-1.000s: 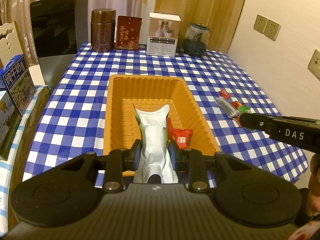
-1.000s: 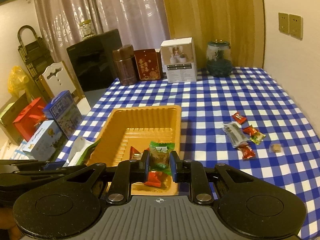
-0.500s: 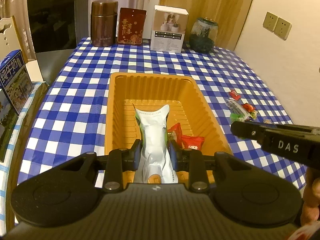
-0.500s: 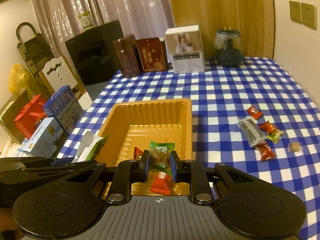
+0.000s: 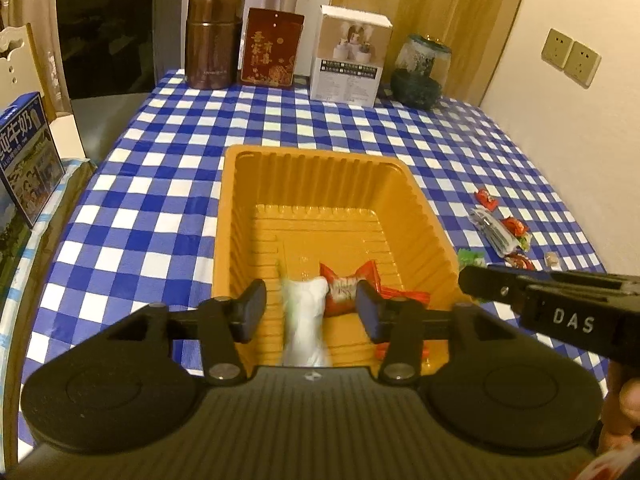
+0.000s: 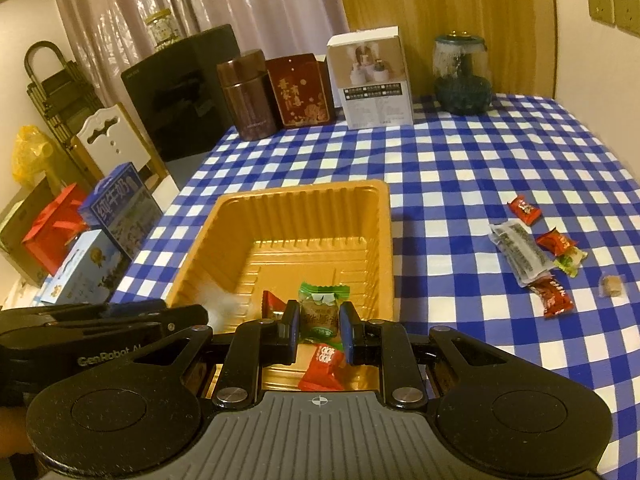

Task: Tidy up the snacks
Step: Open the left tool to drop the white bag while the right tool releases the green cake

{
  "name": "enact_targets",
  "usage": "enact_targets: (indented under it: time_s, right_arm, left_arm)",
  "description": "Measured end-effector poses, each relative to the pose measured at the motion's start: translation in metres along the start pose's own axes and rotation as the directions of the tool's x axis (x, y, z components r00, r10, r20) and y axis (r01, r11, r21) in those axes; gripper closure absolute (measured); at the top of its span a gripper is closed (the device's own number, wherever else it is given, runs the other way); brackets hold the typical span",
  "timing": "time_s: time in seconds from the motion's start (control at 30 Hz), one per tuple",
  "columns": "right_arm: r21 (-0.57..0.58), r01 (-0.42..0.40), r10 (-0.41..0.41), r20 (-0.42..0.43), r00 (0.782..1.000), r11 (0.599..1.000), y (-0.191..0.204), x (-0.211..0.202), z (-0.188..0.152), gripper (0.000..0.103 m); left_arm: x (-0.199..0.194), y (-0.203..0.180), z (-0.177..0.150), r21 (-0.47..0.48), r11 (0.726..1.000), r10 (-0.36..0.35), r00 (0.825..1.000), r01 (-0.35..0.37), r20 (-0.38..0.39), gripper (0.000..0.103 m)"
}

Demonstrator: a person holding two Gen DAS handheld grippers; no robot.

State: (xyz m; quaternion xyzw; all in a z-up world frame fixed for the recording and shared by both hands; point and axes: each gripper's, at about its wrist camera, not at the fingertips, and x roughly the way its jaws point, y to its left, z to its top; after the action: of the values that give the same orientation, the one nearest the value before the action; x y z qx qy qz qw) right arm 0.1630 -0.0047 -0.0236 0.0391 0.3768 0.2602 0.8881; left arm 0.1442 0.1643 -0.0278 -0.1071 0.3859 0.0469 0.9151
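Left wrist view: the left gripper [image 5: 310, 308] stands with its jaws apart, having just been opening, and the white snack packet [image 5: 304, 320] sits blurred between them, touching neither pad, over the near end of the orange tray [image 5: 316, 168]. Just right of the packet lies a red wrapped candy [image 5: 348, 284] on the tray floor. Further right, the right gripper [image 6: 320, 326] is clamped on a green-topped brown candy [image 6: 322, 314], holding it above the tray's near end, with another red candy [image 6: 324, 366] below it in the tray. Well to the right of both grippers, on the blue checked tablecloth [image 6: 460, 184], loose snacks [image 6: 536, 256] lie in a small cluster: red wrappers, a grey packet, a green one.
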Motion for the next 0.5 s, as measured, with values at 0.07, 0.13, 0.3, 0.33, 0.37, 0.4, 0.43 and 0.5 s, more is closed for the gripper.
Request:
enact_targets:
  time_s: [0.07, 0.13, 0.3, 0.33, 0.37, 0.4, 0.43, 0.5]
  right_arm:
    - [0.002, -0.002, 0.002, -0.002, 1.0, 1.0, -0.001, 0.001, 0.0, 0.082]
    - [0.007, -0.005, 0.005, -0.005, 1.0, 1.0, -0.001, 0.002, 0.0, 0.082]
    - [0.003, -0.016, 0.016, -0.003, 1.0, 1.0, 0.003, 0.001, 0.0, 0.082]
    - [0.002, -0.019, 0.019, -0.002, 1.0, 1.0, 0.004, 0.001, 0.001, 0.082]
    - [0.001, -0.021, 0.021, -0.001, 1.0, 1.0, 0.005, 0.0, 0.001, 0.082]
    - [0.0, -0.023, 0.023, 0.0, 1.0, 1.0, 0.006, 0.0, 0.002, 0.082]
    - [0.0, -0.024, 0.024, 0.002, 1.0, 1.0, 0.007, -0.001, 0.002, 0.082]
    - [-0.002, -0.027, 0.027, 0.002, 1.0, 1.0, 0.009, -0.001, 0.003, 0.082]
  left_arm:
    - [-0.002, 0.002, 0.0, -0.002, 1.0, 0.01, 1.0, -0.01, -0.001, 0.058]
    - [-0.005, 0.004, -0.001, 0.0, 1.0, 0.016, 1.0, -0.016, -0.003, 0.058]
    - [-0.011, 0.006, -0.004, 0.003, 1.0, 0.025, 1.0, -0.025, -0.005, 0.058]
    - [-0.012, 0.006, -0.004, 0.005, 1.0, 0.026, 1.0, -0.026, -0.004, 0.058]
    - [-0.012, 0.006, -0.004, 0.004, 1.0, 0.026, 1.0, -0.026, -0.004, 0.058]
    - [-0.013, 0.007, -0.004, 0.004, 1.0, 0.026, 1.0, -0.026, -0.003, 0.058]
    - [-0.013, 0.007, -0.004, 0.004, 1.0, 0.025, 1.0, -0.025, -0.003, 0.058]
    - [-0.015, 0.008, -0.004, 0.005, 1.0, 0.026, 1.0, -0.026, -0.002, 0.058]
